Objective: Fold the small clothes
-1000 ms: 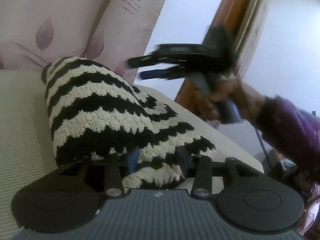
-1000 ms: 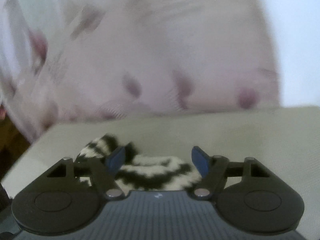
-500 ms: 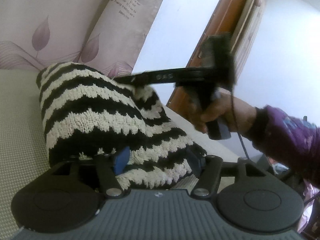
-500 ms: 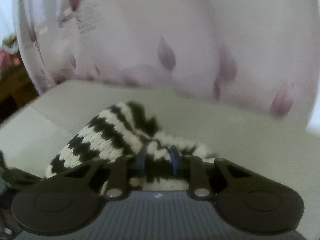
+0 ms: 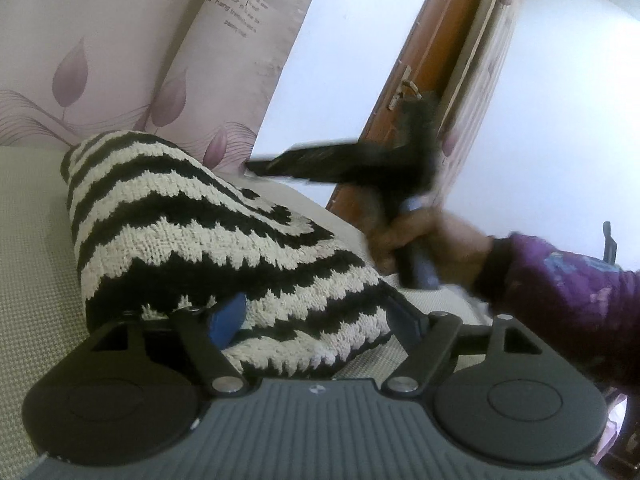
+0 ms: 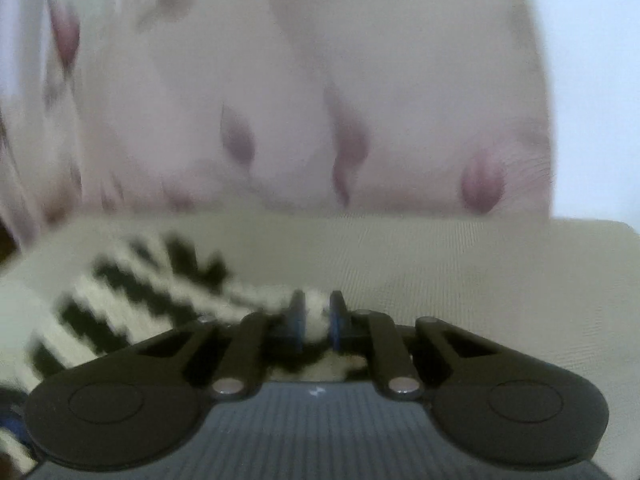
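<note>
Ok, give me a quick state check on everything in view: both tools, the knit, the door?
Left tool: open, blue pads spread either side of the knit's near edge.
Right tool: shut on the knit, pinching a fold.
Striped knit: bunched and lifted in a hump off the cushion, not flat.
Door: blurred, cannot tell if open.
</note>
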